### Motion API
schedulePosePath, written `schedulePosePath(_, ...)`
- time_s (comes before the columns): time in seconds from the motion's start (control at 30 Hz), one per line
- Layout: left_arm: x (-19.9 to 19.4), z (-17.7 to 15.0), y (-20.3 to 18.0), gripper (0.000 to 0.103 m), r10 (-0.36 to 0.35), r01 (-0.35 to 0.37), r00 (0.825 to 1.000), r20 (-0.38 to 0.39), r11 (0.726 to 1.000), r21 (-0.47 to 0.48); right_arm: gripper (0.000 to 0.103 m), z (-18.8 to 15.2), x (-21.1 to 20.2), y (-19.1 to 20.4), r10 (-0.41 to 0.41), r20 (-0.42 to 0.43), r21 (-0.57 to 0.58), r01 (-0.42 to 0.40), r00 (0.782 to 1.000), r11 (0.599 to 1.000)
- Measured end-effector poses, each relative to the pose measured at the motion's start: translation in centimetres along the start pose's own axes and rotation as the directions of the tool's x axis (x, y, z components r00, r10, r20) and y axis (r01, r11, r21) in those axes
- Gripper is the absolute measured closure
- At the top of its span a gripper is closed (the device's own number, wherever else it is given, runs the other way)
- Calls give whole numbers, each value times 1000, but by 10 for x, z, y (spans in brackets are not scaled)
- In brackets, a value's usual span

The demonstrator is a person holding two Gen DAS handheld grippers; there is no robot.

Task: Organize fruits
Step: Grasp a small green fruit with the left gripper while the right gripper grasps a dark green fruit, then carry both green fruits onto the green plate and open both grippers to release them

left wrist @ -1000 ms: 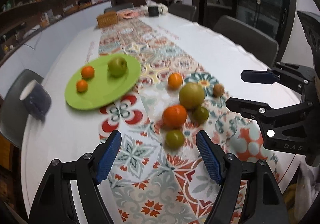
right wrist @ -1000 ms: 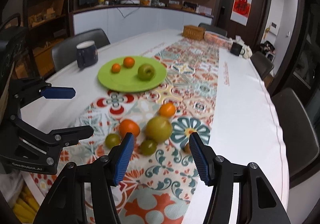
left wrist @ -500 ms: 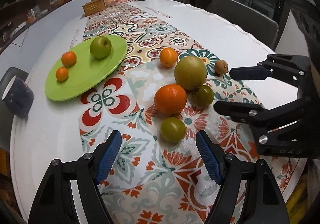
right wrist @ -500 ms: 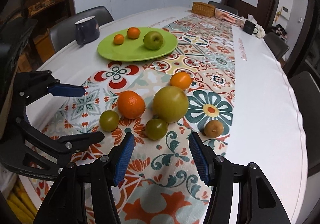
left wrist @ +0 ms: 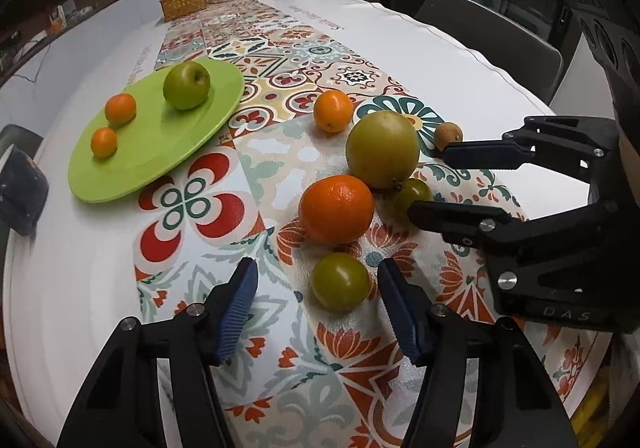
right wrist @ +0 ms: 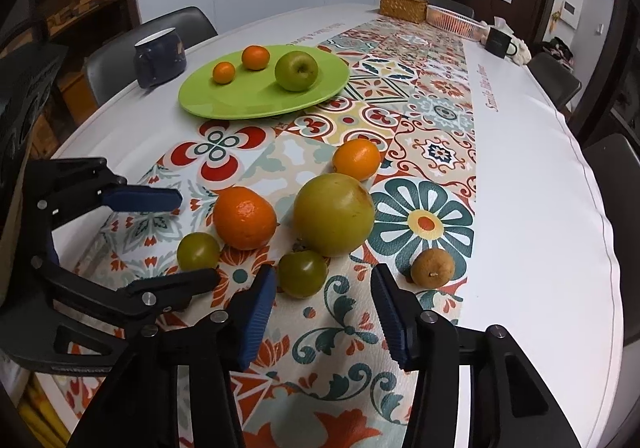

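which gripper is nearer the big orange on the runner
Left. The left gripper sits just below the big orange, one small green fruit between them. The right gripper is farther off, behind another green fruit.

I see a glossy, patterned vinyl-looking table runner (right wrist: pixel 432 152), smooth lime-green plastic-looking plate (right wrist: pixel 256 100), dimpled peel on the large orange (left wrist: pixel 336 208), ribbed blue pads (left wrist: pixel 236 312) on matt black plastic fingers, woven wicker basket (right wrist: pixel 402 6).
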State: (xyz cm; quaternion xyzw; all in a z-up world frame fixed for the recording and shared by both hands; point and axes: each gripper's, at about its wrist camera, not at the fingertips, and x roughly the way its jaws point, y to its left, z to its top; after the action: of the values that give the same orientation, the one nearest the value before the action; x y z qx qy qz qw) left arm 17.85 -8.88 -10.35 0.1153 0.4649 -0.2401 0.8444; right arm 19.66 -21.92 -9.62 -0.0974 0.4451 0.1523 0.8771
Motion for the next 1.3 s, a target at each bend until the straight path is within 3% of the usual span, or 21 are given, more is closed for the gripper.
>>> schedulePosePath(0.33, 6, 0, 1, 73, -40, 40, 999, -24, 999, -23, 63, 3, 16, 2, 38, -39, 28, -37, 999, 999)
schedulePosePath(0.53, 3, -1, 7, 73, -58, 56, 998, -27, 995, -80, 73, -1, 18, 3, 51, -45, 30, -50, 998, 998)
schedulePosePath(0.87, -16, -7, 9, 73, -58, 58, 998, 2, 991, -120, 74, -5, -1, 2, 68, -7, 62, -67, 998, 996)
schedulePosePath(1.3, -69, 1, 12, 73, -14, 31, 993, 115, 989, -145, 74, 8, -48, 16, 89, 114, 58, -96, 990, 994)
